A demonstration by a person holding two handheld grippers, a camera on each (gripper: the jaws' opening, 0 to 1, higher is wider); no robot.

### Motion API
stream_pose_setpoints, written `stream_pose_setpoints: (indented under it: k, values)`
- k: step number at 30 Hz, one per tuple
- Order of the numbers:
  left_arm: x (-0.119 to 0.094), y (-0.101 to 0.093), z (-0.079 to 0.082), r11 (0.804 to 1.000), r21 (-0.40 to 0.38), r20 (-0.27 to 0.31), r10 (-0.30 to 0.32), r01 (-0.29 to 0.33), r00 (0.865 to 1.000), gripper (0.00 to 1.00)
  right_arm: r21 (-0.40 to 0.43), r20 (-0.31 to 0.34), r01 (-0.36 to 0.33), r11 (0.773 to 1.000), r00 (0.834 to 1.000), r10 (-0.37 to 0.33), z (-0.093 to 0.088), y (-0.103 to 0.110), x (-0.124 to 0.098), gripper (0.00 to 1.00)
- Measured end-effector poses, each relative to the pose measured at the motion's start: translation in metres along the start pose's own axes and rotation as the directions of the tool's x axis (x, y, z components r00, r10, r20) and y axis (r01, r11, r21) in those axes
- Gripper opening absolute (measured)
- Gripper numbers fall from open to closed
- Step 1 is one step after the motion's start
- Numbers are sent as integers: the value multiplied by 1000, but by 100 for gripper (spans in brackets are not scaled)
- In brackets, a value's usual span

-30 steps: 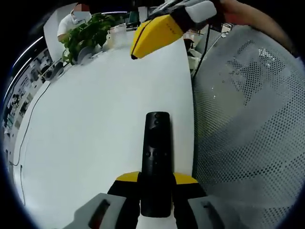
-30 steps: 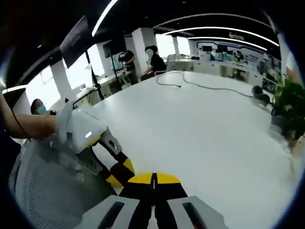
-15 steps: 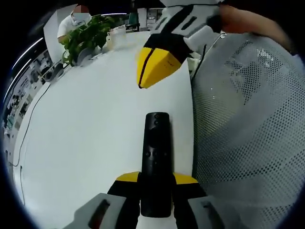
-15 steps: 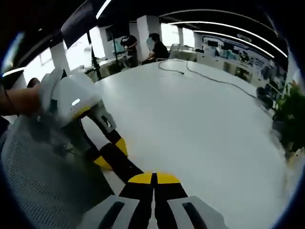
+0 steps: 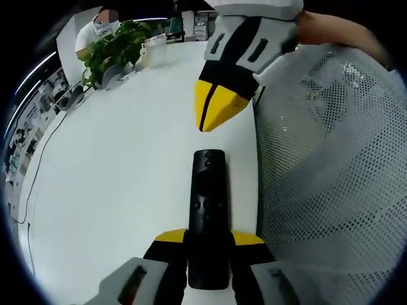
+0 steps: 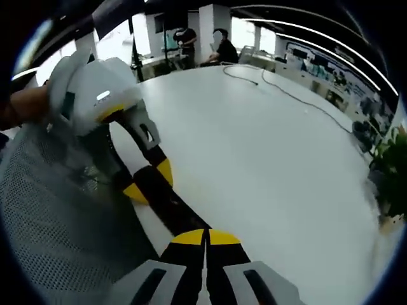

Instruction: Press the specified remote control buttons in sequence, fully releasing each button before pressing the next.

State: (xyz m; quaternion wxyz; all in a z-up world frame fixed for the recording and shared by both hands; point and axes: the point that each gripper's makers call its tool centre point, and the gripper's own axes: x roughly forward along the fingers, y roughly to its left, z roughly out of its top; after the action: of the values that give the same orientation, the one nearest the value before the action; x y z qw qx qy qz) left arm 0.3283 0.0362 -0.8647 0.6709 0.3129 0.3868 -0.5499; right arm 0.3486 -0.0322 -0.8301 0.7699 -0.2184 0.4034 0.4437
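A black remote control [image 5: 209, 216] was seen gripped between black jaws capped with yellow tips, the left gripper [image 5: 209, 240] being pale grey further back. The right gripper [image 5: 219, 109] was marked in the same scheme: yellow tips pressed together with a thin dark seam, black bands behind, and a white-grey body. The table [image 5: 127, 184] was shown plain white. A grey mesh chair back [image 5: 331, 184] was patterned with fine dark perforations. A potted plant [image 5: 114, 44] was rendered in deep green. A dark cable [image 6: 280, 89] was traced across the white tabletop in the right gripper view
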Motion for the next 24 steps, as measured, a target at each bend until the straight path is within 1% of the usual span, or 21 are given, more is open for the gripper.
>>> stream_pose_setpoints:
  k: [2, 4, 8, 11, 14, 18, 24]
  values:
    - [0, 0, 0, 1000, 10, 6, -2, 2, 1000, 25, -45, -23, -5, 999, 1000, 4, -2, 2, 3, 0]
    - [0, -1, 0, 1000, 27, 14, -9, 8, 1000, 25, -46, -21, -13, 999, 1000, 12, -2, 4, 5, 0]
    - [-1, -2, -1, 998, 56, 32, -28, 27, 999, 25, -40, -49, -27, 999, 998, 25, -8, 6, 8, 0]
    - [-1, -3, -1, 997, 72, 45, -40, 36, 998, 25, -60, -76, -29, 998, 997, 24, -13, 7, 9, 0]
    - [-1, -3, -1, 995, 87, 53, -46, 42, 997, 25, -84, -90, -36, 996, 996, 29, -15, 10, 11, 0]
    - [-1, -3, -1, 995, 87, 57, -50, 45, 997, 25, -105, -108, -44, 994, 994, 33, -17, 12, 14, 0]
    - [-1, -3, -1, 995, 87, 54, -49, 44, 997, 25, -122, -119, -48, 991, 992, 33, -19, 13, 15, 0]
